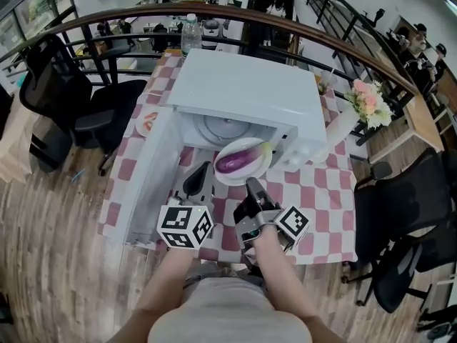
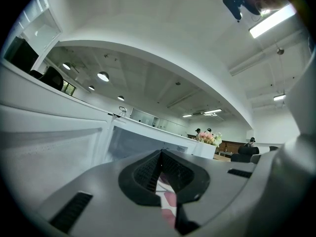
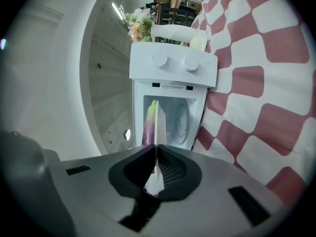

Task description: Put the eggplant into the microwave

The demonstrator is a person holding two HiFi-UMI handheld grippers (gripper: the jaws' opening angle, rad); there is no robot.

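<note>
Now my right tongs (image 1: 251, 186) pinch the rim of the white plate (image 1: 237, 179); the eggplant (image 1: 241, 161) lies on it at the microwave (image 1: 246, 91) mouth, smooth, light and likely to roll, so the rim is the hold; my left tongs (image 1: 200, 171) are pressed together, empty.

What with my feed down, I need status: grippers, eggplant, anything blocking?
Right gripper shut on plate rim, left gripper shut, empty. Eggplant on plate at microwave mouth, not yet inside. Door open, nothing blocking.
</note>
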